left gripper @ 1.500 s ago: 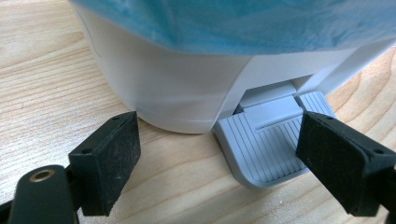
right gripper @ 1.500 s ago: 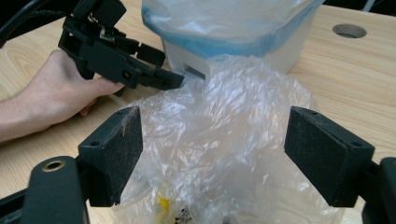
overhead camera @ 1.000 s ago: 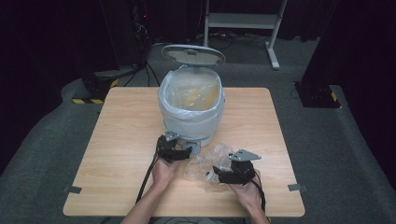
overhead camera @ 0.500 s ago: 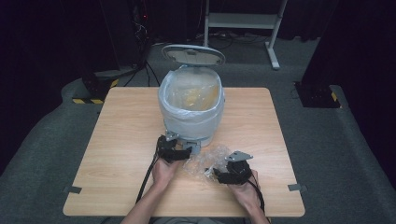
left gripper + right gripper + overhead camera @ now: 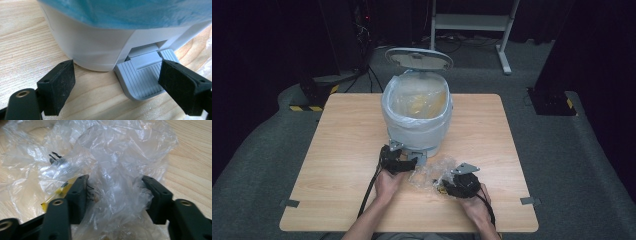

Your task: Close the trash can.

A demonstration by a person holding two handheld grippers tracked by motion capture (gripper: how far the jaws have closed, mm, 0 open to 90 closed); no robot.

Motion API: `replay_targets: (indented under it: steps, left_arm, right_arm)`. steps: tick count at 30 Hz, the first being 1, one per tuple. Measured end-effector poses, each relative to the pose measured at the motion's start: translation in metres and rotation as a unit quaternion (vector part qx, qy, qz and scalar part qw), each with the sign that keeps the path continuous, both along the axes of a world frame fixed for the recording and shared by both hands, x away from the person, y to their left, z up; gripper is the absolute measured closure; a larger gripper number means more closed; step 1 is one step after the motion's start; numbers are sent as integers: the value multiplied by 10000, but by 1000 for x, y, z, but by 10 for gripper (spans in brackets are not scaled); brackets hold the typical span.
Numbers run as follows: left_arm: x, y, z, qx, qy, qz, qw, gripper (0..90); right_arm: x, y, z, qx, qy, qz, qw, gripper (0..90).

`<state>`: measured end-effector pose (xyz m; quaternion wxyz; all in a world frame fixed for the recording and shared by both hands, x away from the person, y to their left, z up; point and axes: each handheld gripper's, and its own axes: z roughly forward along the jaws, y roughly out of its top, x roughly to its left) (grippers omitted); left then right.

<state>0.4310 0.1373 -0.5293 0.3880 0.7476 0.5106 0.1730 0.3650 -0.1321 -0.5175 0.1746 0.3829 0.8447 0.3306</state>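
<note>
Pedal bin (image 5: 417, 120) upright near the middle of the wooden counter (image 5: 337, 145), lid (image 5: 418, 58) flipped up and leaning toward the far edge, clear liner (image 5: 412, 131) folded down over the rim, something yellowish inside. Grey ribbed foot pedal (image 5: 142, 77) jutting from the base toward the person's side — long axis running from bin to near edge.

Left gripper (image 5: 117, 86) low at the bin's base, spread wide: 1 jaw beside the white wall, the other at the pedal's outer edge, nothing between them but bare wood and pedal. From above, seen as left gripper (image 5: 398, 163) just in front of the bin, held by the left hand (image 5: 388, 182).

Right gripper (image 5: 115, 192) with 2 jaws set moderately apart around a bunched fold of crumpled clear plastic bag (image 5: 107, 157) — film touching both jaws, firm grip not confirmable. Small yellow and dark bits visible through the film. Bag lying on the counter just right of the pedal, between the 2 grippers, right hand (image 5: 474, 207) behind it.
</note>
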Motion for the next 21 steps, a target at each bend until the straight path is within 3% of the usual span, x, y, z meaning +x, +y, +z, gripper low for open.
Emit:
replay_targets:
  steps: [21]
  left_arm:
    - [0,0,0,-6,-8,9,10000,142]
  right_arm:
    - [5,-8,0,-128,-7,67,9999,738]
